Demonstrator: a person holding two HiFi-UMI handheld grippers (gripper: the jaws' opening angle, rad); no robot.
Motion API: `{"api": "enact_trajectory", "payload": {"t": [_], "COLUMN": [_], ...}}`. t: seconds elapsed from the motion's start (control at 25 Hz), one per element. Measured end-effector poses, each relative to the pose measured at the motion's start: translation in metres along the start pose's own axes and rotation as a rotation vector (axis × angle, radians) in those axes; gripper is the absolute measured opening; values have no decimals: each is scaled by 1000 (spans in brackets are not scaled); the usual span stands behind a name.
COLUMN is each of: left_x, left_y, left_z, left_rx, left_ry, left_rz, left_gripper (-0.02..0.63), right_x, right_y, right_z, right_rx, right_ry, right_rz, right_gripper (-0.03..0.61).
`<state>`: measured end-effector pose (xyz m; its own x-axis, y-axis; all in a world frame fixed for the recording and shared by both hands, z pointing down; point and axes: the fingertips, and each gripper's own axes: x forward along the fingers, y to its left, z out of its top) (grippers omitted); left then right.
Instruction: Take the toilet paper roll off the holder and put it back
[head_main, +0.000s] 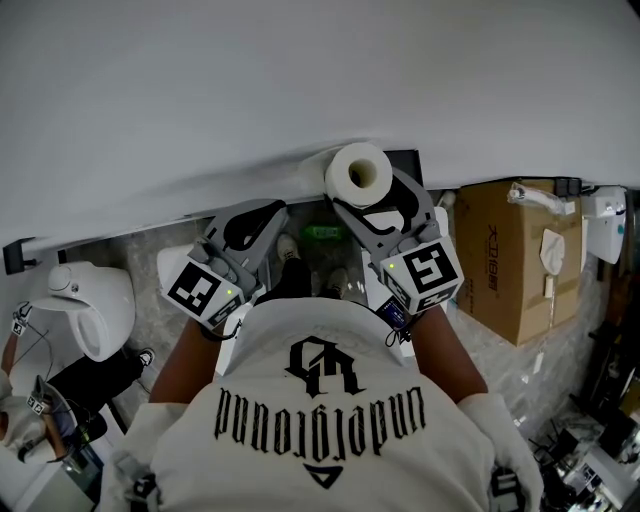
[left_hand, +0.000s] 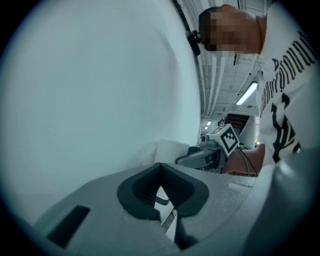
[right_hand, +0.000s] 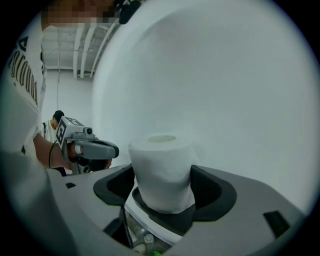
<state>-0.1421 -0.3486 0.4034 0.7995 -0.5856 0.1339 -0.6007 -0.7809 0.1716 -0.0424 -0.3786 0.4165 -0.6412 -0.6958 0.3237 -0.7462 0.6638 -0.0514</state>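
Observation:
A white toilet paper roll (head_main: 358, 175) with its hollow core facing up is close to the white wall. My right gripper (head_main: 375, 200) is shut on it, one grey finger on each side. In the right gripper view the roll (right_hand: 162, 172) stands upright between the dark pads (right_hand: 207, 187), just in front of the wall. A black part (head_main: 402, 161) shows behind the roll; I cannot tell whether it is the holder. My left gripper (head_main: 262, 214) hovers to the left of the roll, shut and holding nothing. Its jaws (left_hand: 161, 172) meet in front of the bare wall.
The white wall (head_main: 300, 80) fills the far side. A brown cardboard box (head_main: 515, 255) stands on the floor at the right, with a white device (head_main: 608, 225) beyond it. A white rounded fixture (head_main: 95, 305) sits at the left. A green bottle (head_main: 325, 233) lies below the grippers.

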Motion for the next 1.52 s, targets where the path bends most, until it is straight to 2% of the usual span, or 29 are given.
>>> {"api": "enact_trajectory", "payload": {"t": [0.36, 0.56, 0.68, 0.92, 1.52], "left_x": [-7, -5, -4, -5, -16], "left_y": [-22, -40, -56, -81, -130], "left_z": [0, 10, 11, 20, 31], "left_rx": [5, 56, 65, 96, 150], "left_ry": [-16, -40, -22, -61, -87], "left_rz": [37, 58, 58, 80, 99], "left_gripper": [12, 12, 12, 12, 12], "right_x": [-22, -39, -51, -81, -132], "right_y": [0, 4, 7, 8, 20], "right_z": [-1, 7, 8, 13, 26], "right_rx": [-1, -42, -65, -75, -95], "right_ry": [-24, -52, -63, -103, -192], "right_rz": [1, 3, 9, 14, 40], "right_gripper": [324, 324, 324, 324, 319]}}
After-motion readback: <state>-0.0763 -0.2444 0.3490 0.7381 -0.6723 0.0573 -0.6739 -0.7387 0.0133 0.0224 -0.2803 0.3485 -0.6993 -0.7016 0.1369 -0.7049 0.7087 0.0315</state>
